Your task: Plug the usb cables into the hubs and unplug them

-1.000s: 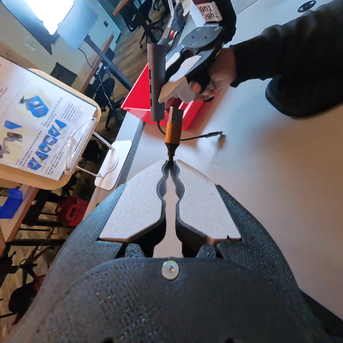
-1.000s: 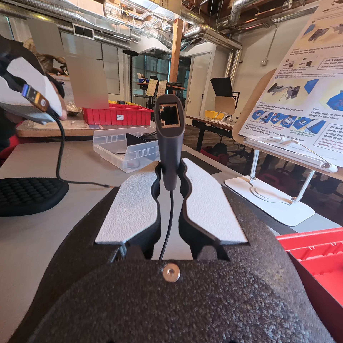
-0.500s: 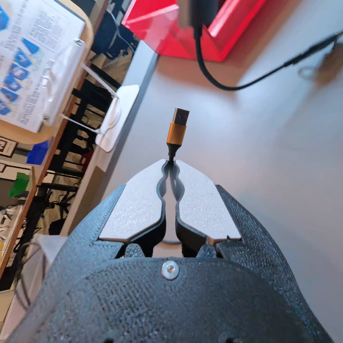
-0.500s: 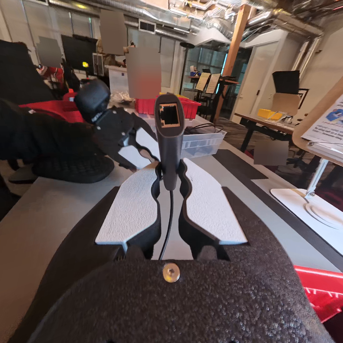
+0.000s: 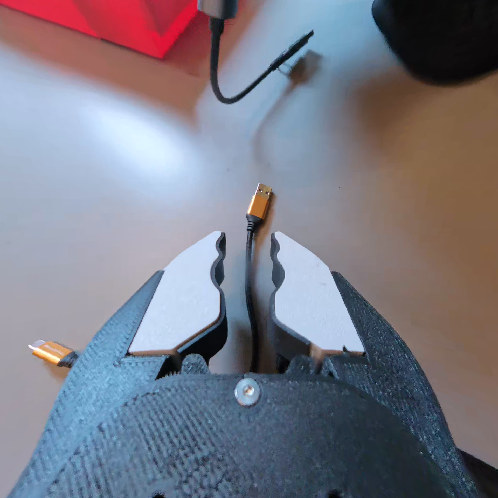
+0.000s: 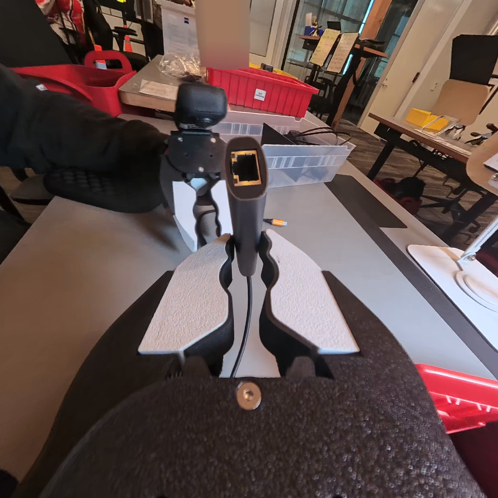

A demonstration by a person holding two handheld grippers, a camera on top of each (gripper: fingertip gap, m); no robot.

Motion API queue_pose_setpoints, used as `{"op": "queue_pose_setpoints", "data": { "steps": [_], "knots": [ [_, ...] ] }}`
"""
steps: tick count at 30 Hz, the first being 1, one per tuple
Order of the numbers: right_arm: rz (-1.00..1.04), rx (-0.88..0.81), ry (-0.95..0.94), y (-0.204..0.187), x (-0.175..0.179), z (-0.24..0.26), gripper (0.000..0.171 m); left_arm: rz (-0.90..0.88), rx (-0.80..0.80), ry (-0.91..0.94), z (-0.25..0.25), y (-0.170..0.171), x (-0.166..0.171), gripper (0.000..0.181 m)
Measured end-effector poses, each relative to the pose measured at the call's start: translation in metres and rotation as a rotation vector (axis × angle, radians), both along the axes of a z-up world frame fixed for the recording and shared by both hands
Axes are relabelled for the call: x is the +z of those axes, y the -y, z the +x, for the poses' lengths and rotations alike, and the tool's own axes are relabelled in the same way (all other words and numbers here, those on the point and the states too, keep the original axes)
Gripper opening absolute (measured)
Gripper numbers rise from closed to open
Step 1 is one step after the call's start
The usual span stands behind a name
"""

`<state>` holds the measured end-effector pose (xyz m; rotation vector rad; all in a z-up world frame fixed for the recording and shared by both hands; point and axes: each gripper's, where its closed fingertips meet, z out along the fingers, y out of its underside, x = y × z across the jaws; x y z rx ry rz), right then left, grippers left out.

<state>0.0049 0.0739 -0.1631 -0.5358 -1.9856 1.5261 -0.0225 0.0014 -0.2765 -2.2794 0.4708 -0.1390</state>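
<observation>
My left gripper (image 5: 248, 237) is open, low over the grey table (image 5: 107, 188). A black braided cable runs between its fingers, apart from both. The cable's orange USB plug (image 5: 259, 202) lies on the table just past the fingertips. The cable's other orange plug (image 5: 49, 350) lies at the left. My right gripper (image 6: 246, 239) is shut on a dark grey hub (image 6: 246, 215), held upright with a square port facing the camera. The hub's lower end (image 5: 215, 8) and its black lead (image 5: 218, 80) show in the left wrist view. The left gripper (image 6: 204, 215) shows open behind the hub, beside an orange plug (image 6: 277, 223).
A red bin (image 5: 107, 21) stands on the table near the hub; it also shows in the right wrist view (image 6: 458, 398). A clear plastic box (image 6: 304, 161) and more red bins (image 6: 258, 89) lie behind. A white stand base (image 6: 444, 266) is at the right. A black sleeve (image 6: 67, 140) is at the left. The grippers' ends are close to 15 cm from one another.
My left gripper has come down from the hub to the table, opened and let go of the orange-plug cable. My right gripper still holds the hub.
</observation>
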Motion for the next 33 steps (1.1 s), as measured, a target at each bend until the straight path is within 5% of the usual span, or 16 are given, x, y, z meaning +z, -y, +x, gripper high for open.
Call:
{"op": "queue_pose_setpoints", "data": {
  "steps": [7,12,16,26,33],
  "knots": [
    [-0.003,0.045,-0.017,0.003,0.002,0.007,0.017,-0.169,-0.136,-0.059,0.011,-0.014,-0.02,0.035],
    [-0.009,0.072,-0.018,0.006,0.003,0.011,0.017,-0.133,-0.102,-0.129,0.01,-0.012,-0.021,0.014],
    [0.001,0.087,-0.013,0.01,0.0,0.012,0.017,-0.111,-0.089,-0.102,0.013,0.001,-0.016,0.014],
    [0.161,0.032,-0.103,0.021,-0.006,0.008,0.017,0.136,-0.06,0.459,0.031,0.002,0.071,0.014],
    [0.433,-0.037,-0.248,0.033,-0.023,-0.001,0.017,0.174,-0.155,0.712,0.044,0.012,0.097,0.014]
  ]
}}
